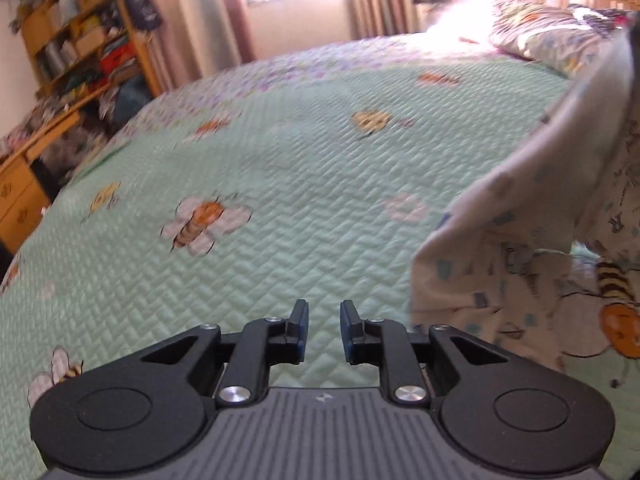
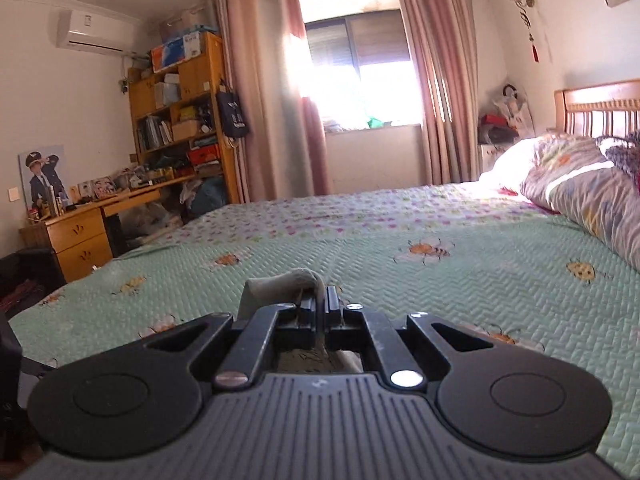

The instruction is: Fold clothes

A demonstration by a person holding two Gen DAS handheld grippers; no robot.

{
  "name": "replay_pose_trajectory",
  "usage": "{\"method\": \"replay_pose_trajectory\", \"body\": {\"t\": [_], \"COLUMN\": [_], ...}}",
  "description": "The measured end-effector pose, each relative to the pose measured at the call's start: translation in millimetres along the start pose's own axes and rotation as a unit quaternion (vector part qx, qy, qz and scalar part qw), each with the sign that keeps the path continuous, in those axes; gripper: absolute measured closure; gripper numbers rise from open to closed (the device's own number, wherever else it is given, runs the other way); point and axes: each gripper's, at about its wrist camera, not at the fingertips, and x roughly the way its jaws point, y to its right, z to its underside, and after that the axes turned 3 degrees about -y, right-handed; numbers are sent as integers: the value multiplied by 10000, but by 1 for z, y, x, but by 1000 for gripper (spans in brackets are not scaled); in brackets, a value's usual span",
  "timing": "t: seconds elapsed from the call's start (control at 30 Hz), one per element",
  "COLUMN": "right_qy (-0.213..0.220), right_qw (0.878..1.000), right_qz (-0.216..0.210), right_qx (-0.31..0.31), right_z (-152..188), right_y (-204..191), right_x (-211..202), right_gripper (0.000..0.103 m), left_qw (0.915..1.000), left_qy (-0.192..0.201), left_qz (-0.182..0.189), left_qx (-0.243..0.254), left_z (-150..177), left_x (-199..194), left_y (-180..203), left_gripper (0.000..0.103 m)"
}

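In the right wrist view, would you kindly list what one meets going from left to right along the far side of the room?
Air conditioner → wooden bookshelf → dark bag → window → wall lamp → headboard.

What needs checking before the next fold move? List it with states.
1. Right gripper shut on the printed garment: ok, fabric pinched between its fingers.
2. Left gripper holding cloth: not ok, jaws apart with nothing between them.
3. Garment lifted off the green quilt: partly, one edge hangs raised, the lower part lies on the quilt.
4. Bare quilt ahead to lay the fold: ok.
5. Pillow out of the way: ok, at the headboard end.
6. Garment's far corners: cannot tell, out of view.
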Motion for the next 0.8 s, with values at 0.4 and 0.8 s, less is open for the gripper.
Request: {"method": "replay_pose_trajectory", "body": {"t": [0.4,0.8], "right_qy": [824,766], "right_qw": [9938,9579], "right_qz": [-588,-2684], "right_qx": [-450,-674], "right_z": [-50,-105], "right_y": [-41,-130], "right_x": [-78,-11], "right_gripper": [99,99], "left_qw": [9986,9922], "left_qy": [476,485], "left_qz": [236,-302], "left_qx": [-31,-1108], "left_z": [4,34], "left_x": [-42,-68], "left_y": [-12,-111], "left_gripper": [58,46]}}
